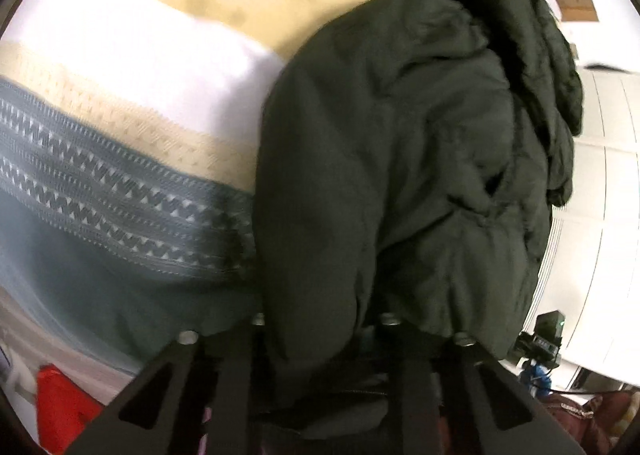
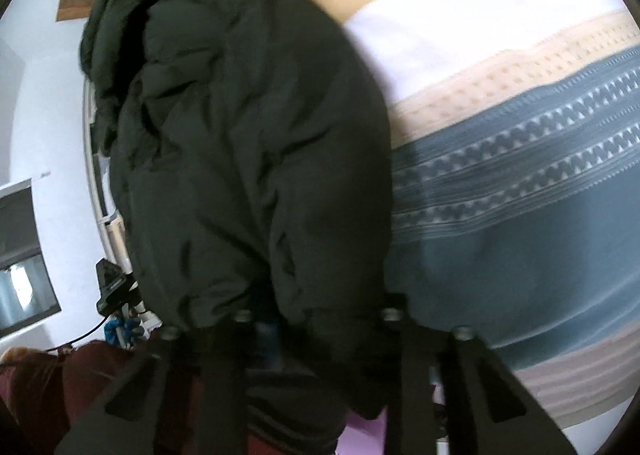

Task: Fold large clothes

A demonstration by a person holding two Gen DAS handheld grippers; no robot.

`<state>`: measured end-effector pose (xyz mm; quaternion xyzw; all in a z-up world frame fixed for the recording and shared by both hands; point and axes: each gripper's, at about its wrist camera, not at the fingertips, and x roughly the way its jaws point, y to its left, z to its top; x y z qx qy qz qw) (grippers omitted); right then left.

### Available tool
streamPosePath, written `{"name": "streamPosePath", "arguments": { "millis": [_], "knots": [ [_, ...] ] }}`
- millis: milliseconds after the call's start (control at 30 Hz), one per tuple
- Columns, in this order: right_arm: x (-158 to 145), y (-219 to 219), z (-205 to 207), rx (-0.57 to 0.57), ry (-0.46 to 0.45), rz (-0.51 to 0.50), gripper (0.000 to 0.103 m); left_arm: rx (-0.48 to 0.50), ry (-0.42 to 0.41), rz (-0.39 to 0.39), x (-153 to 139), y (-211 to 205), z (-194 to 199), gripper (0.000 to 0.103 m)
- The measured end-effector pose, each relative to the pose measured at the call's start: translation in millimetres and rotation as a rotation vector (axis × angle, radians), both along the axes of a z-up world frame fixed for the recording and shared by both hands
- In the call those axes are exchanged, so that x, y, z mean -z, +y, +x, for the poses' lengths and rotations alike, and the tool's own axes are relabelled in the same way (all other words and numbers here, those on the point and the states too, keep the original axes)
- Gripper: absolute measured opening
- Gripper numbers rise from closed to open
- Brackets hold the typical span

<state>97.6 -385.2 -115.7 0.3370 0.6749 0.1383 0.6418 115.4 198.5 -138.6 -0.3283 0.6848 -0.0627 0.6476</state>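
A dark green padded jacket (image 1: 400, 159) hangs bunched in front of me, lifted off the bed. My left gripper (image 1: 324, 339) is shut on the jacket's lower edge, with fabric bulging out between the fingers. In the right wrist view the same jacket (image 2: 248, 159) fills the left and middle. My right gripper (image 2: 316, 331) is shut on its hem as well. The fingertips of both grippers are hidden by cloth.
Behind the jacket lies a bed with a blue patterned blanket (image 1: 100, 191), a cream band and a white pillow (image 1: 132, 55). The blanket also shows in the right wrist view (image 2: 520, 191). A red item (image 1: 60, 407) sits at lower left. A maroon garment (image 2: 44, 387) and a camera on a stand (image 2: 112, 283) are at lower left.
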Motion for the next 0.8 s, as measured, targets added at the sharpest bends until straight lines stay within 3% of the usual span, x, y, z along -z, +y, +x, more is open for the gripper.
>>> {"name": "streamPosePath", "arguments": {
  "millis": [233,467,633,800],
  "knots": [
    [-48,32,39,-0.023,-0.173,0.028,0.011,-0.072,-0.171,-0.093,-46,-19,29,0.009],
    [-97,40,77,-0.014,-0.329,0.006,0.011,-0.116,-0.3,-0.138,-77,-10,92,0.009],
    [-127,30,105,0.031,-0.413,-0.017,0.011,-0.138,-0.328,-0.111,-91,-9,142,0.009],
    [-147,16,135,0.037,-0.43,-0.073,0.011,-0.149,-0.296,-0.05,-96,-4,174,0.009]
  ]
}}
